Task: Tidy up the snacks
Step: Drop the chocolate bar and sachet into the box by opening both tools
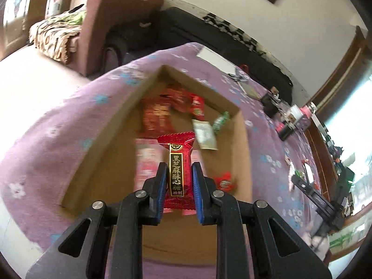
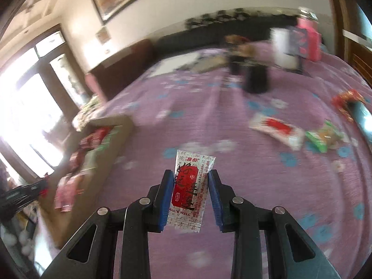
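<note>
My left gripper (image 1: pixel 179 169) is shut on a red candy packet (image 1: pixel 177 169) with gold characters and holds it above the open cardboard box (image 1: pixel 109 125). Several red, white and green snack packets (image 1: pixel 162 114) lie inside the box. My right gripper (image 2: pixel 190 186) is shut on a white and red snack packet (image 2: pixel 189 188) above the purple flowered cloth (image 2: pixel 209 107). The box also shows at the left of the right wrist view (image 2: pixel 116 134). More snacks lie on the cloth at the right: a white and red packet (image 2: pixel 276 127), a green one (image 2: pixel 323 137) and a red one (image 2: pixel 346 100).
Black jars (image 2: pixel 255 79), a white carton (image 2: pixel 283 46) and a pink container (image 2: pixel 309 39) stand at the cloth's far side. White paper (image 1: pixel 216 60) lies beyond the box. A sofa (image 1: pixel 111 28) stands behind. The other gripper (image 1: pixel 323 207) shows at the right.
</note>
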{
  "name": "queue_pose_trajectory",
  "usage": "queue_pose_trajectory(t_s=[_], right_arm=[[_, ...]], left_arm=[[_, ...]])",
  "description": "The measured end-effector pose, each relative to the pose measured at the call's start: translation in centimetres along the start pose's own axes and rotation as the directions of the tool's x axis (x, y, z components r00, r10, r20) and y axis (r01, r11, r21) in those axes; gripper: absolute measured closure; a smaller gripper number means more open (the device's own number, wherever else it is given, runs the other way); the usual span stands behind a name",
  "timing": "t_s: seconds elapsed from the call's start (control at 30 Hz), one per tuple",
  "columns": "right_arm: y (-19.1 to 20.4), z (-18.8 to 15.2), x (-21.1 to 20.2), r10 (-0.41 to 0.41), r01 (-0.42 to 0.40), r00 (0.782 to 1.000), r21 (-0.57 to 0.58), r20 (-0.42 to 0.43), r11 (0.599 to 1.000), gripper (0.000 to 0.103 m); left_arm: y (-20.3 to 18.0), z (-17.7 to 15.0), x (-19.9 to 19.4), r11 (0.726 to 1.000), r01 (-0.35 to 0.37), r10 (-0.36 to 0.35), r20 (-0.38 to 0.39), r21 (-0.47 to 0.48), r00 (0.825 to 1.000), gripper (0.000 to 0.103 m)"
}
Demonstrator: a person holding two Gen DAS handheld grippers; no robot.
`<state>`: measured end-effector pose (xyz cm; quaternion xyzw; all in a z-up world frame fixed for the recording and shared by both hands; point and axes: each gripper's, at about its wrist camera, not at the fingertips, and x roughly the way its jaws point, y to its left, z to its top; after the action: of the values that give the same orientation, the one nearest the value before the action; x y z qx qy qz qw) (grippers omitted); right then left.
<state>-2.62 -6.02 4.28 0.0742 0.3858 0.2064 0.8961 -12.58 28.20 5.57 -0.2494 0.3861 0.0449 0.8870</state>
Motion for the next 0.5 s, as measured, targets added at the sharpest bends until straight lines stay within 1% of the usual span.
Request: queue_pose_trajectory(t_s=[0.13, 0.2, 0.27, 0.33, 0.4, 0.5], right_arm=[[6.8, -0.6, 0.0, 0.092, -0.095, 0.995, -0.096, -0.033, 0.991, 0.072], [10.4, -1.1, 0.2, 0.123, -0.131, 0.991, -0.165, -0.058, 0.978, 0.072], [13.2, -1.6, 0.4, 0.144, -0.158, 0.986, -0.219, -0.08, 0.963, 0.072], [15.9, -2.4, 1.0, 0.153, -0.176, 0.983, -0.271, -0.106, 0.946, 0.072], [17.8, -3.3, 1.4, 0.147, -0.177, 0.982, -0.312, -0.118, 0.933, 0.072], [19.6, -4.2, 2.7, 0.136, -0.18, 0.979, -0.337, -0.149, 0.924, 0.072]], left_arm=[[0.7, -0.4, 0.6, 0.999, -0.046, 0.046, -0.002, 0.013, 0.999, 0.085], [1.0, -0.7, 0.5, 0.997, -0.069, 0.069, 0.002, 0.027, 0.998, 0.085], [1.4, -0.9, 0.3, 0.995, -0.096, 0.095, 0.008, 0.04, 0.995, 0.084], [1.8, -0.9, 0.3, 0.993, -0.111, 0.11, 0.012, 0.041, 0.994, 0.084], [2.1, -0.8, 0.5, 0.992, -0.117, 0.116, 0.007, 0.042, 0.993, 0.084], [2.4, -0.8, 0.9, 0.991, -0.13, 0.13, -0.003, 0.041, 0.992, 0.084]])
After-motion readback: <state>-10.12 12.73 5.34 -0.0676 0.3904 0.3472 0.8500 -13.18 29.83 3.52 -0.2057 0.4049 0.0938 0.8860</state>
